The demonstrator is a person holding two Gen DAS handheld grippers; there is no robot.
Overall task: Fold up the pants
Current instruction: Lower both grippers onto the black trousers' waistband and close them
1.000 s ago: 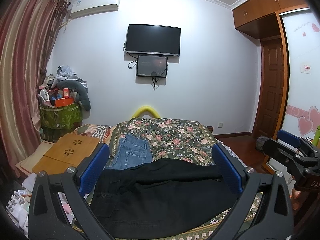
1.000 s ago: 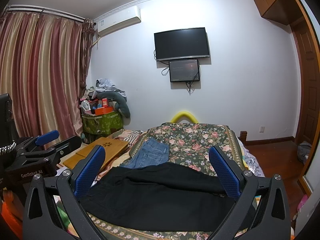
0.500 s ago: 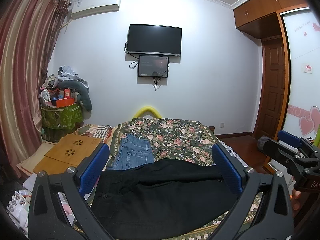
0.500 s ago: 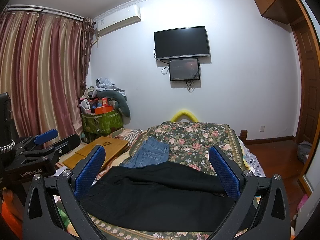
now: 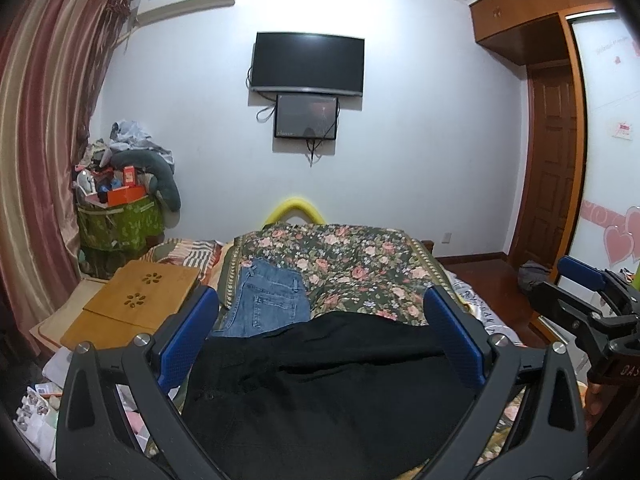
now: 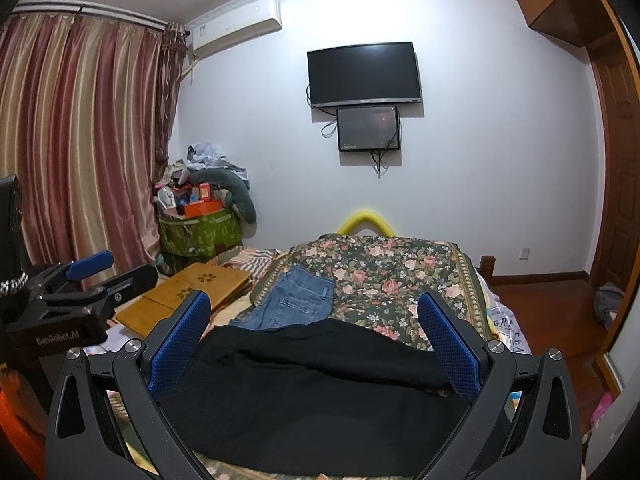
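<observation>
Black pants (image 5: 320, 392) lie spread across the near end of the floral bedspread (image 5: 360, 272); they also show in the right wrist view (image 6: 312, 392). My left gripper (image 5: 320, 336) is open and empty, held above the pants. My right gripper (image 6: 314, 336) is open and empty, also above the pants. Each gripper shows in the other's view: the right one at the right edge (image 5: 592, 312), the left one at the left edge (image 6: 76, 300). Folded blue jeans (image 5: 268, 300) lie beyond the black pants, also seen in the right wrist view (image 6: 296, 300).
A wooden lap table (image 5: 136, 300) lies left of the bed. A green bin piled with clutter (image 5: 120, 216) stands by the curtain (image 5: 36, 160). A TV (image 5: 308, 64) hangs on the far wall. A wooden door (image 5: 552, 160) and wood floor are to the right.
Both views have shifted only slightly; the grippers drift a little over the pants. Nothing was grasped or released.
</observation>
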